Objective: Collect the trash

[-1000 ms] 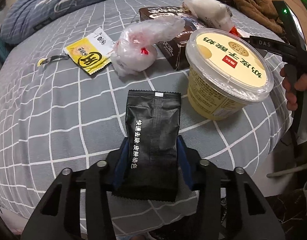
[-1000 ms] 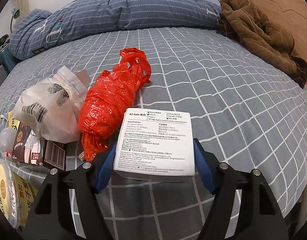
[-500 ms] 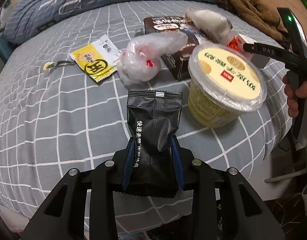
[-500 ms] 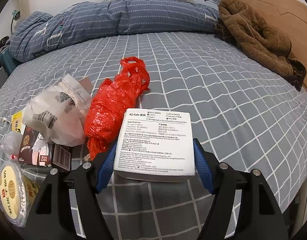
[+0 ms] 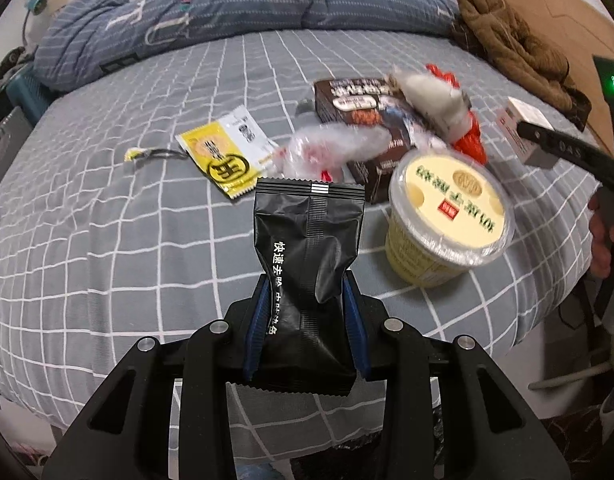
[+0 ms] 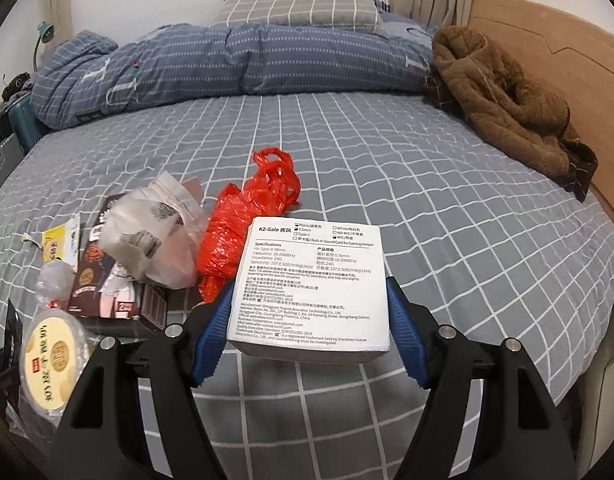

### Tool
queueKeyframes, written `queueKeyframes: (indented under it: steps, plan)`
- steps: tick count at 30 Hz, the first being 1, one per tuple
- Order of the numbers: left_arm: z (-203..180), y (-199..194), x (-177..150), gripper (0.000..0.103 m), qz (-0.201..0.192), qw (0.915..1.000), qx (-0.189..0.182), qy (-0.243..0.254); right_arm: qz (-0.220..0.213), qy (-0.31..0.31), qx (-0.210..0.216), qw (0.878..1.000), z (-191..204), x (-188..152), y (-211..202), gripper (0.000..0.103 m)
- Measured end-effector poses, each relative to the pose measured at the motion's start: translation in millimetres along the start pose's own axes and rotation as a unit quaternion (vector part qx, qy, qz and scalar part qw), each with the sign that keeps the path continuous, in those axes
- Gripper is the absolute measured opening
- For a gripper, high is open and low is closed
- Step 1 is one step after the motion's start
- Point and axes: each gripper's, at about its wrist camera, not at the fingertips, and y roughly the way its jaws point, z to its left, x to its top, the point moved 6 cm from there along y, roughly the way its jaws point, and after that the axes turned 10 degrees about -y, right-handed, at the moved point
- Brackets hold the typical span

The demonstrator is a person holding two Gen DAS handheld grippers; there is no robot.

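Two pieces of trash are off the bed (image 6: pixel 447 208), one in each gripper. The left gripper (image 5: pixel 305 312) is clenched on a black pouch (image 5: pixel 307 272): glossy foil, crimped at top and bottom, a ribbed seam down its middle and white characters along one side. The blue pads (image 5: pixel 255 320) pinch its lower half so the foil buckles inward there, and the pouch stands nearly upright above the near edge of the bed. This gripper tilts steeply down at the grey checked sheet.

The right gripper (image 6: pixel 309 320) grasps a white box (image 6: pixel 313 284), flat and square, its top face printed with small black text headed "KZ-Gale". The pads press its two sides, and the box lies roughly level over the bed's near edge. In the left view the same box (image 5: pixel 523 128) shows at the right edge, with a bare hand (image 5: pixel 601 240) on the gripper's handle below it.

The rest lies near the bed's near edge: a yellow tub (image 5: pixel 447 216) with a clear lid, a brown carton (image 5: pixel 363 116), a clear bag (image 5: pixel 331 150), a yellow sachet (image 5: pixel 227 156), a white bag (image 6: pixel 155 236) on the carton, and a red bag (image 6: pixel 247 228) just beside it. A blue quilt (image 6: pixel 227 60) runs along the far edge, and a brown coat (image 6: pixel 503 100) lies against the headboard side at the right.
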Motion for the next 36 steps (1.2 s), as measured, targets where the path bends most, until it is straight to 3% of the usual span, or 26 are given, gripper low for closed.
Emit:
queueKeyframes:
  steps: [14,36]
  plan:
    - [1.9,-35.5,16.4,0.035,-0.055,0.9978,-0.004,-0.036,-0.038,-0.010,0.004,0.999,3.9,-7.8,-61.3,0.069]
    - [0.9,-91.6,-18.0,0.035,-0.092,0.9943,-0.009,-0.053,-0.082,-0.028,0.032,0.996,43.8,-28.4,-148.0,0.069]
